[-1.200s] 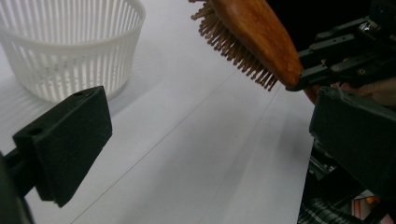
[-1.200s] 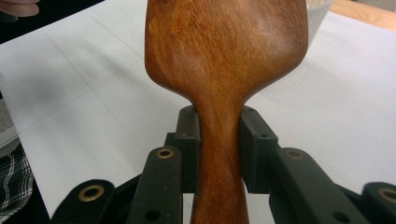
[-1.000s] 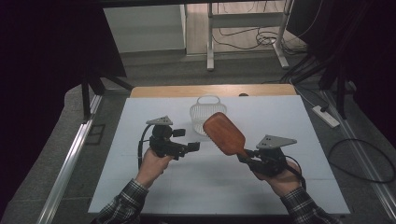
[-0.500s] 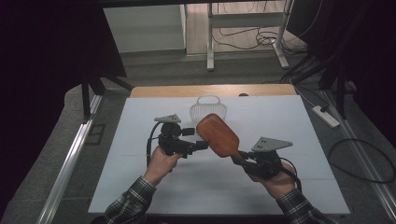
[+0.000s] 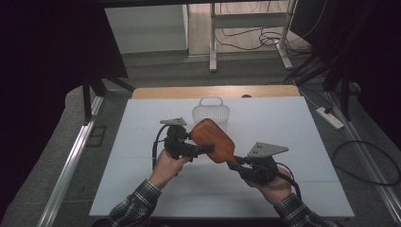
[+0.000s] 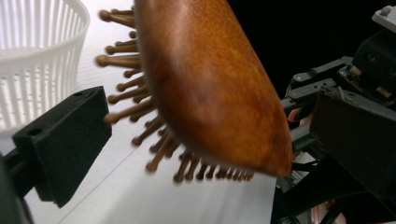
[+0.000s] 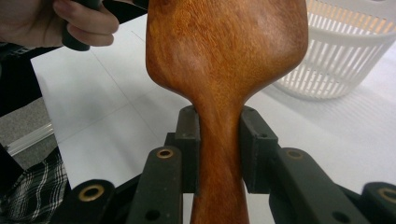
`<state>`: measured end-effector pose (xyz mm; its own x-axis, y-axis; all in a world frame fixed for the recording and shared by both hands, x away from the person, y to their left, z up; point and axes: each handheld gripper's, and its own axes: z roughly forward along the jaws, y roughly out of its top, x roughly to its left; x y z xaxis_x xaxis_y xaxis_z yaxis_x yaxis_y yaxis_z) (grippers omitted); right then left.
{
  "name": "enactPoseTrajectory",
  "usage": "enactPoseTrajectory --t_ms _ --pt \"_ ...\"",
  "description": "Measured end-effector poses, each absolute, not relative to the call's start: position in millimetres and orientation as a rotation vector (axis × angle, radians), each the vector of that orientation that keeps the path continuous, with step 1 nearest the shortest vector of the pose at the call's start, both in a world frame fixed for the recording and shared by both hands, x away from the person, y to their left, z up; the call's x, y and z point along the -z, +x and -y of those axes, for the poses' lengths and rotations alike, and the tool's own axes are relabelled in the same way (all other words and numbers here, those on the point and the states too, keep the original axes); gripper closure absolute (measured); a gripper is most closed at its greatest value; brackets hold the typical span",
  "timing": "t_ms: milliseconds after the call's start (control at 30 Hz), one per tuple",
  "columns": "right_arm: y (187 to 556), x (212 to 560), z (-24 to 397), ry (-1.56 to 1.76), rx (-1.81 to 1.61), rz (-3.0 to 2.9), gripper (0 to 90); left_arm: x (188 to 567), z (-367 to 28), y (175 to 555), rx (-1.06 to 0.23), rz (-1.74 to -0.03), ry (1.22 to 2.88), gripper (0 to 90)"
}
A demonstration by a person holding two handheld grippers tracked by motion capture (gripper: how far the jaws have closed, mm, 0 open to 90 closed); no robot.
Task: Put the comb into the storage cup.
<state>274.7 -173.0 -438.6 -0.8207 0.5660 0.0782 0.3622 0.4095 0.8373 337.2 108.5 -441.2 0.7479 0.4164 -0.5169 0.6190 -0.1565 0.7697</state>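
Your right gripper (image 5: pixel 235 161) clamps the wooden hairbrush (image 5: pixel 213 140) handle; your left gripper (image 5: pixel 210 149), jaws released, has closed in around its head, basket (image 5: pixel 211 112) at 12 o'clock.

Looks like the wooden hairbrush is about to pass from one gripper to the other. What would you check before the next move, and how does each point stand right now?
1. Right gripper shut on the hairbrush handle: ok, both pads press its neck.
2. Left gripper jaws wide enough for the brush head: ok, they stand open on either side of it.
3. Left pads pressing the head: not ok, a gap remains at the bristles.
4. Brush lifted off the white table: ok, as far as the high view shows.
5. White basket upright and open behind the brush: ok.
6. Basket wide enough for the brush: cannot tell.
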Motion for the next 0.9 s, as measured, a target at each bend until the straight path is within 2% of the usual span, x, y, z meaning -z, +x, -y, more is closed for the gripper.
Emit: enactPoseTrajectory --t_ms 200,433,667,900 --pt "272.4 439.7 169.3 0.802 -1.377 -2.442 72.0 443.3 -108.0 338.5 0.261 -0.808 1.762 0.7" --pt "271.2 440.3 167.7 0.786 -1.390 -2.436 72.0 444.4 -107.2 337.8 0.279 -0.815 1.756 8.4" --pt "271.3 440.8 167.5 0.778 -1.392 -2.433 71.9 443.8 -108.0 337.3 0.307 -0.810 1.759 24.7" --pt "271.7 441.8 166.7 0.765 -1.386 -2.445 72.0 448.0 -113.9 340.3 0.407 -0.835 1.674 35.1"
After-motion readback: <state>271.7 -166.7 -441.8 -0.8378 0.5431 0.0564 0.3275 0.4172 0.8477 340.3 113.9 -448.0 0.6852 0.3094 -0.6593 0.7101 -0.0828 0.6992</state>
